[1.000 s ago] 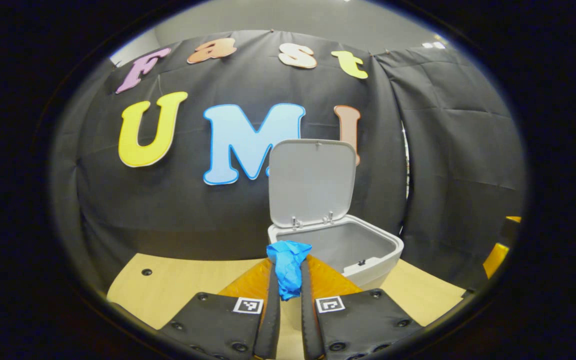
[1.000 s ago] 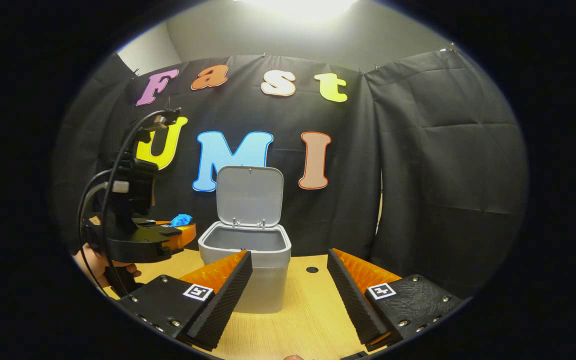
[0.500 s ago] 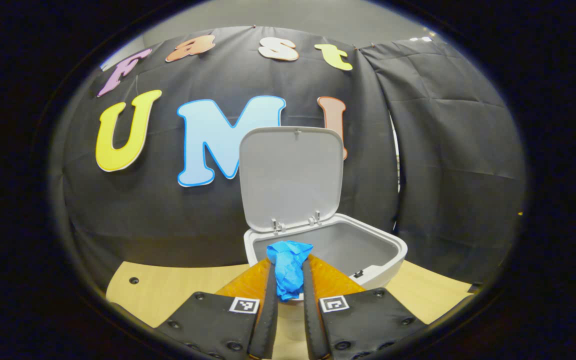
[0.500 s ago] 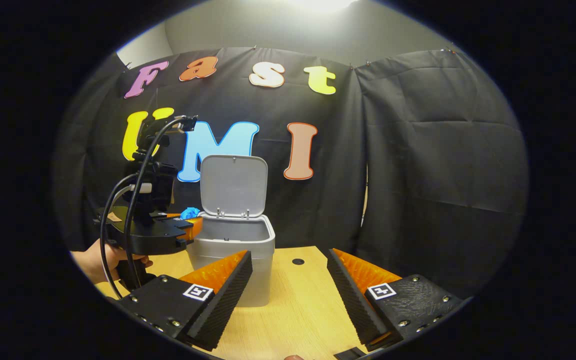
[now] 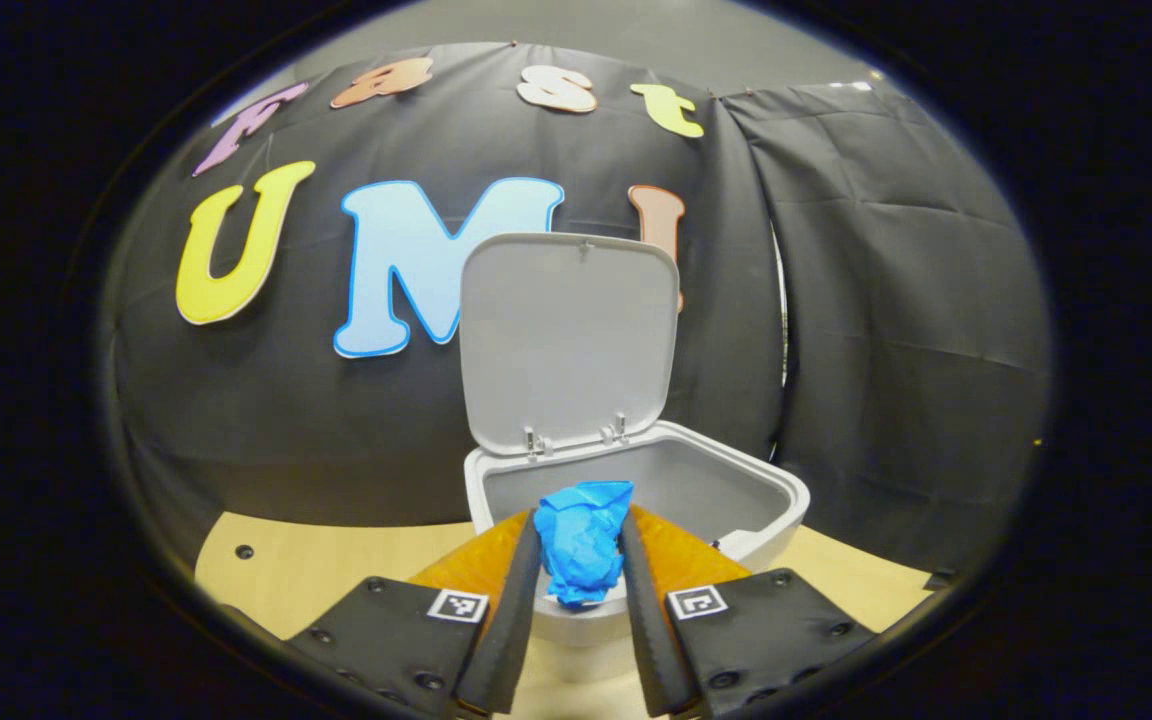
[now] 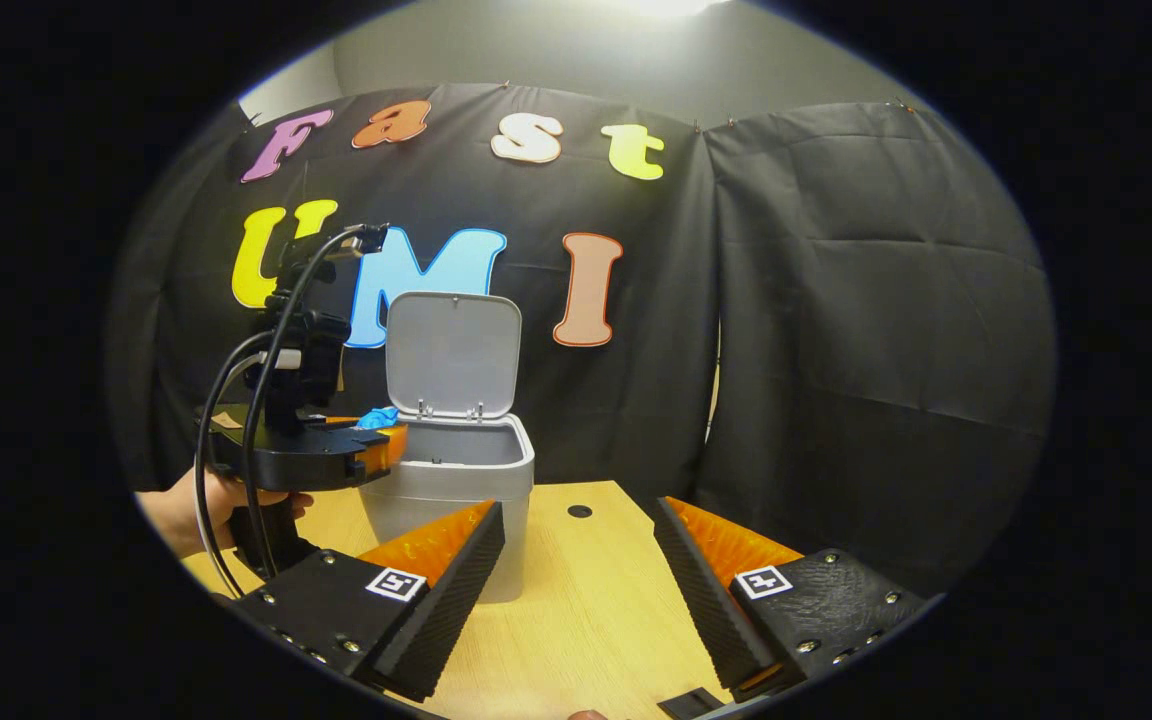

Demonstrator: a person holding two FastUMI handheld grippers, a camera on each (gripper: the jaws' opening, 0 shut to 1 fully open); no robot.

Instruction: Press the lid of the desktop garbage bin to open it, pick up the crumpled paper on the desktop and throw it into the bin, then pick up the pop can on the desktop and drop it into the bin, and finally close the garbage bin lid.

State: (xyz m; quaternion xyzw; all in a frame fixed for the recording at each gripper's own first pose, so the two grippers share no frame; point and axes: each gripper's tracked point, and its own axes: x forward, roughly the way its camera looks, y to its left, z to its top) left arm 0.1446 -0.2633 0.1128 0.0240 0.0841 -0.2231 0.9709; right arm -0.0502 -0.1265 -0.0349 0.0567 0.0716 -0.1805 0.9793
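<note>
The grey bin (image 5: 771, 497) stands on the wooden desk with its lid (image 5: 566, 340) raised upright. My left gripper (image 5: 581, 522) is shut on the crumpled blue paper (image 5: 581, 545) and holds it just over the bin's near rim. In the right gripper view the left gripper (image 6: 388, 436), held by a hand (image 6: 181, 510), reaches the left rim of the bin (image 6: 451, 490) with the paper (image 6: 376, 417) at its tip. The lid (image 6: 451, 350) stands open behind it. My right gripper (image 6: 576, 515) is open above the desk, to the right of the bin, with nothing between its fingers.
The light wooden desk (image 6: 586, 620) runs forward to the black cloth wall, with a small dark hole (image 6: 580, 511) in it right of the bin. A black cable (image 6: 256, 400) loops off the left gripper's body.
The left gripper has carried the paper forward, from short of the bin to over its rim, and its fingers stand slightly wider. The right gripper has drifted right, still open.
</note>
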